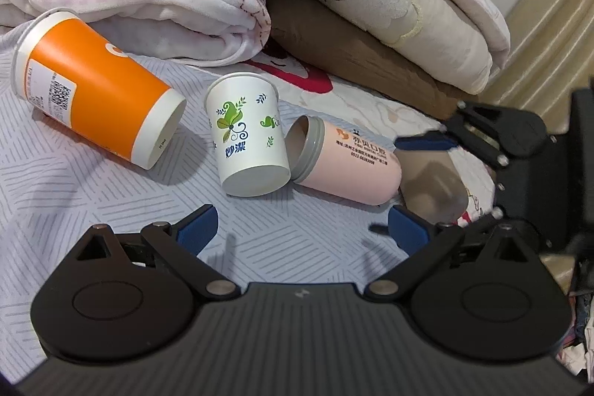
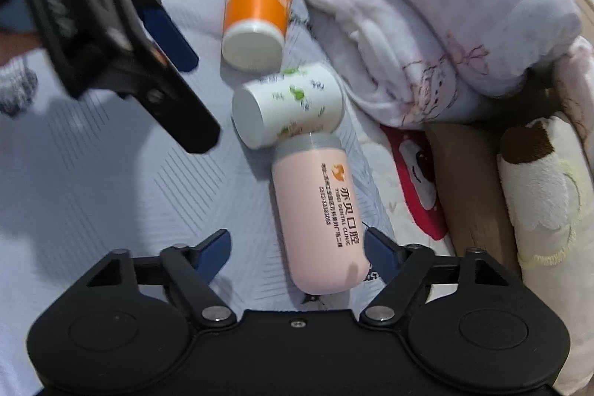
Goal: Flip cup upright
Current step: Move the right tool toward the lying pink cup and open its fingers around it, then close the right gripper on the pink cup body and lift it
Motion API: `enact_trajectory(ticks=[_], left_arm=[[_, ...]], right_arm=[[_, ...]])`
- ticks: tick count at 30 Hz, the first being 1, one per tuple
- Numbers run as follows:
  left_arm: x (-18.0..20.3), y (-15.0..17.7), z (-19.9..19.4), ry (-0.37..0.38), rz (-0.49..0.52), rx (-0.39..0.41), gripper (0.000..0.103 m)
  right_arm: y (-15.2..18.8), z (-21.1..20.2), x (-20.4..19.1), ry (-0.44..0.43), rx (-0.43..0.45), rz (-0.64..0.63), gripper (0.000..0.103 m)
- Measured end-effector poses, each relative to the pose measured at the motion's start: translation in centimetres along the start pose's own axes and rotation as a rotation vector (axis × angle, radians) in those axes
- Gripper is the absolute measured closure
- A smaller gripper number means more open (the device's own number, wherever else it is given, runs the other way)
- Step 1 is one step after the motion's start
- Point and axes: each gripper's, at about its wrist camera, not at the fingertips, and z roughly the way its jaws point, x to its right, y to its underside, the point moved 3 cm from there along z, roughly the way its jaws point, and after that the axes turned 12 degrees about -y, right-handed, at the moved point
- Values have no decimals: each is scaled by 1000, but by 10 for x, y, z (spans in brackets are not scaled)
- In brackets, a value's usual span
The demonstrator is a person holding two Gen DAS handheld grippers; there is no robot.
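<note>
A: Logging the step in hand. I am bringing the right gripper (image 2: pixel 297 257) in over the pink cup (image 2: pixel 317 214), which is lying on its side on the striped bedsheet (image 2: pixel 111 192). My blue fingers are standing wide apart, empty, with the cup's rounded closed end sitting between them and close to the right-hand one; whether it is touching, I cannot tell. I judge this as the approach, before any grasp.

B: And the left?

A: The left gripper (image 1: pixel 302 229) is hovering above the sheet, jaws spread, holding nothing, short of the white paper cup (image 1: pixel 248 136).

B: Orientation of the pink one?

A: Its long axis is running flat along the bed. From the right wrist view the closed end is pointing toward me and the grey-rimmed mouth (image 2: pixel 310 141) is pointing away, pressing against the white paper cup. The orange cup (image 2: pixel 258 13) is lying beyond that, next to the folded blankets (image 2: pixel 427 25).

B: What is the next move asking for?

A: My judgement: closing on the pink body across its width, then lifting the mouth end and swinging it up so the base lands down. The white cup is crowding the rim, so it may get knocked. The soft bedding may also make standing unstable.
</note>
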Motion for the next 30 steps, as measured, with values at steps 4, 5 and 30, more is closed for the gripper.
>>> enact_trajectory(ticks=[4, 5, 30], left_arm=[[-2, -1, 5, 8, -17, -8, 4], [-3, -1, 6, 7, -23, -9, 4], [-30, -4, -5, 41, -81, -139, 4]], right_arm=[[-2, 14, 12, 12, -25, -22, 26], [-1, 16, 14, 7, -31, -20, 26], [-9, 30, 33, -199, -55, 425, 35]])
